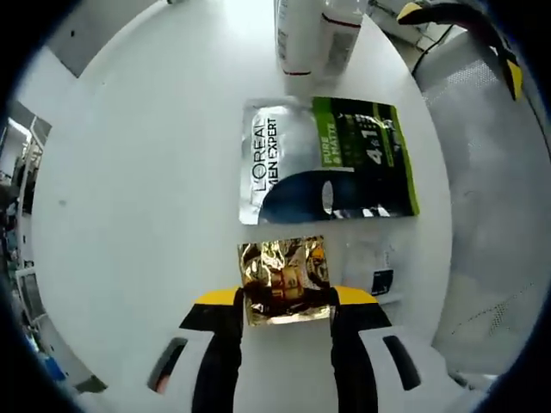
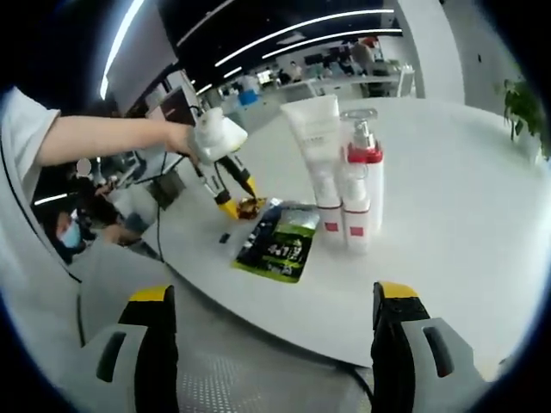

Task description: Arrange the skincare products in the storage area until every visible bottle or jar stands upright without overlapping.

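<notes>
Skincare items sat on a round white table (image 1: 129,172). In the left gripper view, the left gripper (image 1: 287,301) had its yellow-tipped black jaws closed on the near edge of a small crinkled gold foil sachet (image 1: 284,277), which lay flat on the tabletop. Just beyond the sachet lay a flat silver, black and green face-mask packet (image 1: 327,159) printed "L'OREAL MEN EXPERT". A small clear sample sachet (image 1: 374,271) lay beside the gold one, on the right. At the far side of the packet stood the bases of white bottles with red bands (image 1: 314,39).

In the right gripper view, the right gripper (image 2: 271,331) hung off the table edge, well apart from the products, jaws wide apart and holding nothing. On the table stood an upright white tube (image 2: 317,151) and a white pump bottle with red collar (image 2: 362,176), touching side by side. The green packet (image 2: 280,239) lay flat near their bases. A person's hand (image 2: 185,138) held the left gripper (image 2: 234,205) down at the gold sachet (image 2: 250,206).
</notes>
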Action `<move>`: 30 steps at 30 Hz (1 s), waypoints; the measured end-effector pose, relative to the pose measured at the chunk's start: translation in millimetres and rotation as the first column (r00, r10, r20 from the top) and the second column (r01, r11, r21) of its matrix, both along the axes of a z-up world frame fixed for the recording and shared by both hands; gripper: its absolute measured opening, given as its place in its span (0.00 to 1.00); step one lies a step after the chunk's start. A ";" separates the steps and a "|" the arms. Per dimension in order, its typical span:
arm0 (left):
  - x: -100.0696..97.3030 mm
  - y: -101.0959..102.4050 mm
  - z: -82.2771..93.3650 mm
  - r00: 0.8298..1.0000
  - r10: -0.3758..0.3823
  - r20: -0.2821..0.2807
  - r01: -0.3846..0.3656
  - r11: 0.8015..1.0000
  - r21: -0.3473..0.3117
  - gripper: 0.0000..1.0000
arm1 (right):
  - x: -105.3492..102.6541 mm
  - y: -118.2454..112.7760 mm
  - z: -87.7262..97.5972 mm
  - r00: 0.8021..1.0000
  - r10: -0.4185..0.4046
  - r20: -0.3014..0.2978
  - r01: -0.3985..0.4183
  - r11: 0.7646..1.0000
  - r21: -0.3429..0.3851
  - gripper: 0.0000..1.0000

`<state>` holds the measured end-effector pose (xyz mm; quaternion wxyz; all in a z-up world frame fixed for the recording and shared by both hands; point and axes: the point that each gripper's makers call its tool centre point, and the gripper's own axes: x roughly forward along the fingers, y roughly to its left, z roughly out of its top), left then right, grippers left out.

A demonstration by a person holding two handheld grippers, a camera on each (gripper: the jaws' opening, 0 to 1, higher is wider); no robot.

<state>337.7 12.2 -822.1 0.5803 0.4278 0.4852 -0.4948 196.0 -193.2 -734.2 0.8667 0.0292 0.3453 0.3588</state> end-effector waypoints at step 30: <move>-1.1 5.1 0.7 0.997 0.068 0.027 -0.067 0.998 -0.007 0.46 | -4.6 3.7 1.1 1.000 0.016 0.000 -0.016 1.000 -0.002 0.94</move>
